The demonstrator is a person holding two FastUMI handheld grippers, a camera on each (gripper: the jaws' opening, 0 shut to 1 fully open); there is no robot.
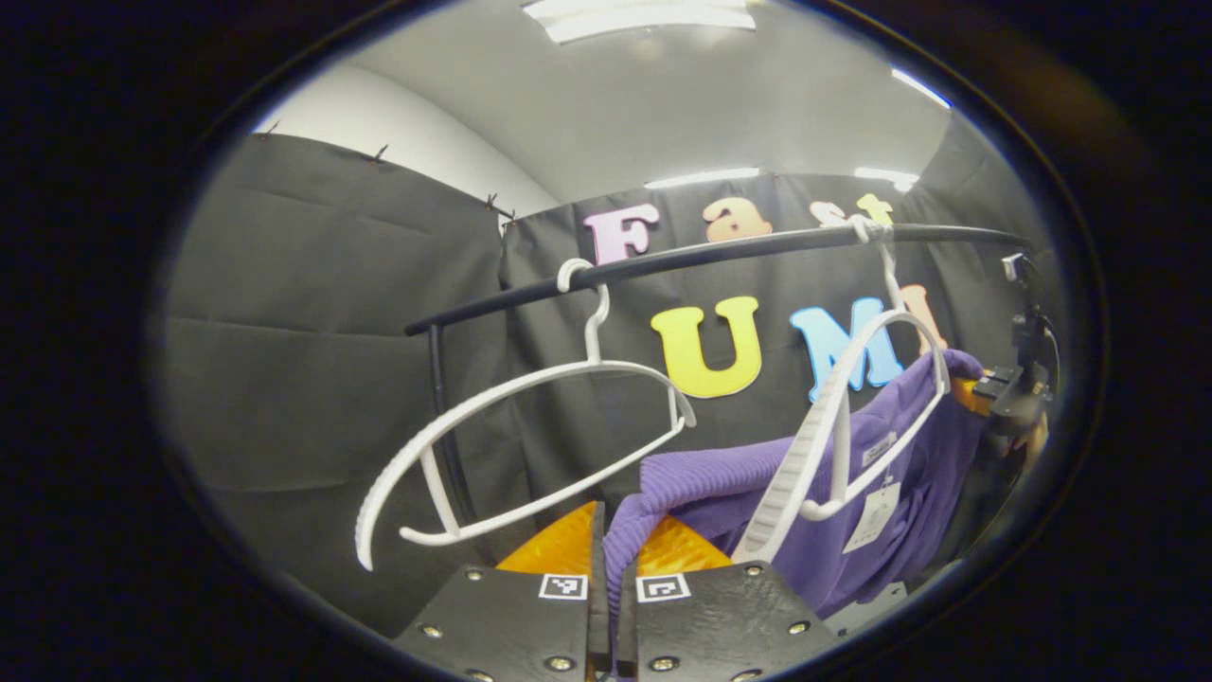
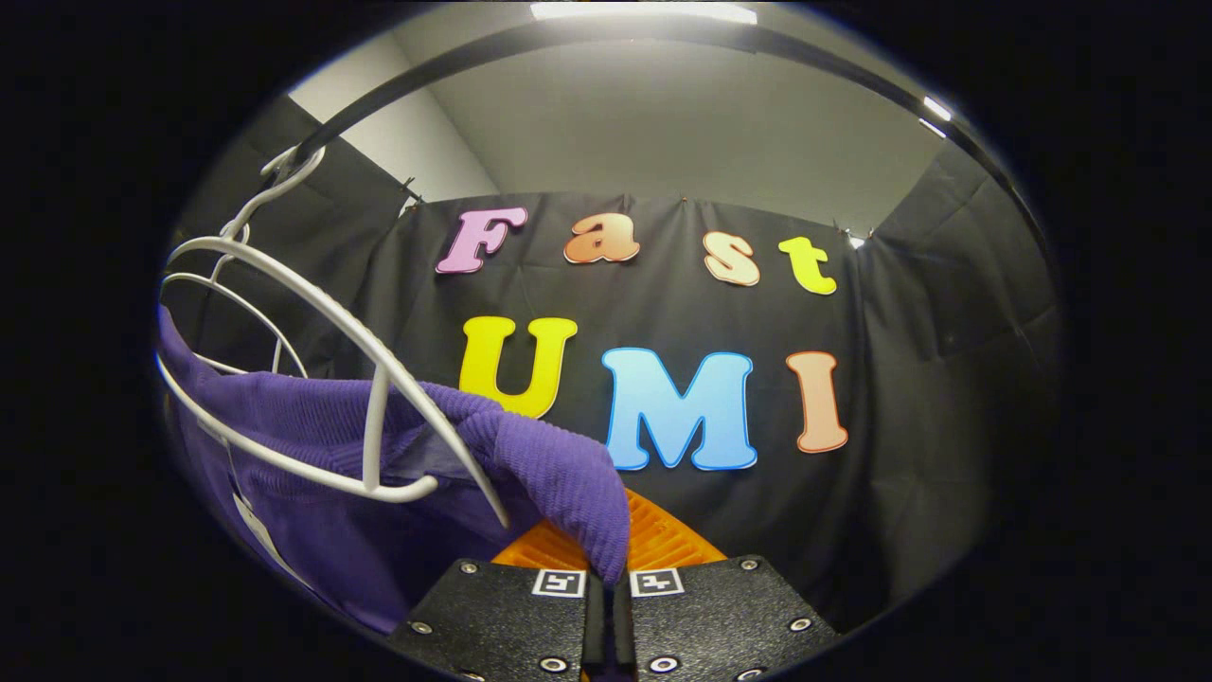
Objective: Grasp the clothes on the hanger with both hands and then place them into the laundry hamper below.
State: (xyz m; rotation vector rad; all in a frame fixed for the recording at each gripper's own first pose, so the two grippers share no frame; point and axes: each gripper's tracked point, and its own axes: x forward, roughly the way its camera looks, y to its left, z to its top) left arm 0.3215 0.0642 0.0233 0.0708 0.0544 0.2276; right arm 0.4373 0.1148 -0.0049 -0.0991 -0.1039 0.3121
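Observation:
A purple ribbed garment (image 1: 720, 488) hangs partly off a white hanger (image 1: 833, 436) hooked on the black rail (image 1: 720, 251). My left gripper (image 1: 611, 592) at the bottom of the left gripper view is shut on one shoulder of the garment. In the right gripper view the same purple garment (image 2: 379, 445) drapes from the white hanger (image 2: 360, 350) at the left, and my right gripper (image 2: 611, 587) is shut on its other shoulder. The right gripper (image 1: 1018, 388) also shows far right in the left gripper view, behind the cloth. A paper tag (image 1: 871, 516) dangles from the garment.
A second, bare white hanger (image 1: 521, 445) swings tilted on the rail to the left of the garment. A black upright post (image 1: 445, 426) carries the rail's left end. The rail (image 2: 587, 33) arches overhead in the right gripper view.

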